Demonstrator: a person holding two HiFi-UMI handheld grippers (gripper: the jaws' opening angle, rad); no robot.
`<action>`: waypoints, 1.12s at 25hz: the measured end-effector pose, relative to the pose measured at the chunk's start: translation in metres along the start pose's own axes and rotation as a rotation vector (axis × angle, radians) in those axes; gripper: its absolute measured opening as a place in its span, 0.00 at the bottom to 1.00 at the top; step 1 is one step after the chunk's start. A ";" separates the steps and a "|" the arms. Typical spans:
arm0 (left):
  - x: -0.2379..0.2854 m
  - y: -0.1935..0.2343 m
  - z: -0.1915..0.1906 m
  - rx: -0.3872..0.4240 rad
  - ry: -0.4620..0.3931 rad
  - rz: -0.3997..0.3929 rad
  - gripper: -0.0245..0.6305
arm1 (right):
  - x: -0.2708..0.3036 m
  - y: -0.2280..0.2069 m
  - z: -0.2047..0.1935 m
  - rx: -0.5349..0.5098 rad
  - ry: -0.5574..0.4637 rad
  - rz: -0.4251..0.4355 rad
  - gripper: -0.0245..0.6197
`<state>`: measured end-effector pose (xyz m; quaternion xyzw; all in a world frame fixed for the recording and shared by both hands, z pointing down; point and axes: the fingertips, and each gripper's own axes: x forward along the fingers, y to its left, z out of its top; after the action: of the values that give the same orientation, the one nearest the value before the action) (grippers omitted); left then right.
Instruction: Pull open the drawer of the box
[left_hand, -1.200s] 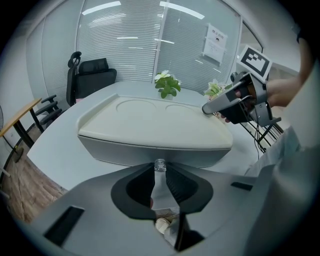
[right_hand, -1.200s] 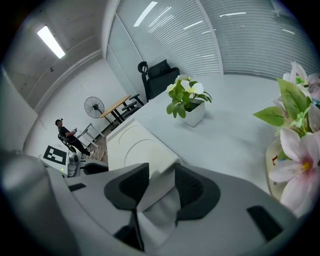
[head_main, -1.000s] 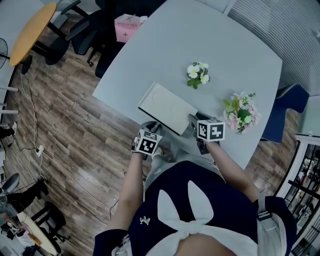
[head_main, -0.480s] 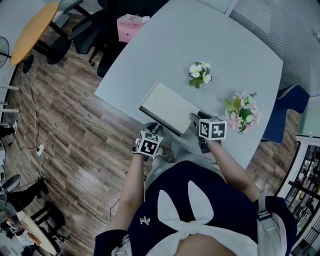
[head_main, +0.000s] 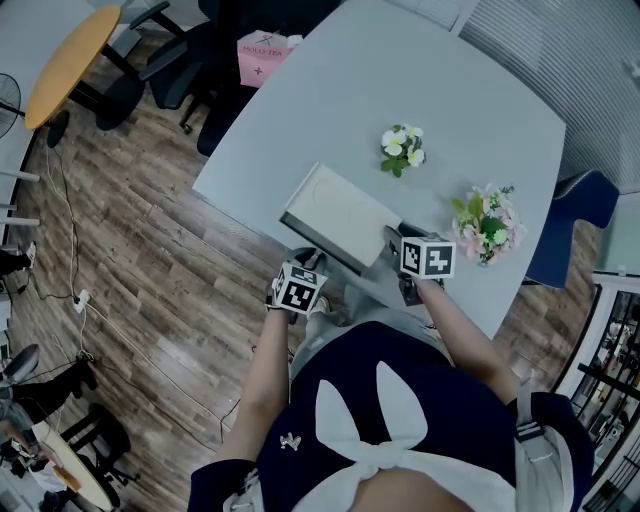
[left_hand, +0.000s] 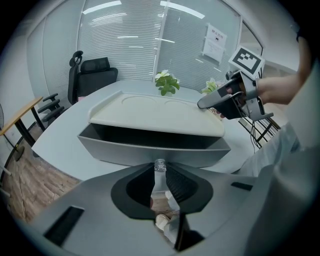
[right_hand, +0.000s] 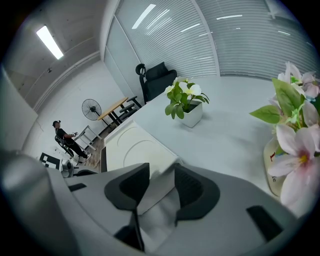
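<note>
A flat cream box lies near the grey table's front edge. In the left gripper view its grey drawer stands pulled out, with a dark gap under the cream lid. My left gripper is shut on the drawer's small clear knob. My right gripper is closed round the box's near right corner, and it shows in the left gripper view as the right gripper at the lid's right end. In the head view the left gripper and right gripper sit at the box's front.
A small pot of white flowers stands behind the box. A vase of pink flowers is close to the right of my right gripper. Office chairs and a pink bag are beyond the table's left edge.
</note>
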<state>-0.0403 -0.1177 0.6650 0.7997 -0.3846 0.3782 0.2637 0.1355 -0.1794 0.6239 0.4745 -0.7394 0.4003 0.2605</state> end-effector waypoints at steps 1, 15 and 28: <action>-0.001 0.000 0.000 0.002 -0.001 -0.001 0.16 | 0.000 0.000 0.000 0.001 -0.001 0.000 0.29; -0.005 -0.002 -0.008 0.023 -0.006 -0.020 0.16 | 0.001 -0.002 -0.001 -0.006 0.023 -0.012 0.29; -0.009 -0.004 -0.017 0.034 0.013 -0.037 0.16 | 0.002 -0.003 -0.002 -0.001 0.044 -0.026 0.29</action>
<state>-0.0481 -0.0997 0.6668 0.8085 -0.3614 0.3851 0.2596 0.1376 -0.1791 0.6274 0.4751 -0.7275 0.4067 0.2821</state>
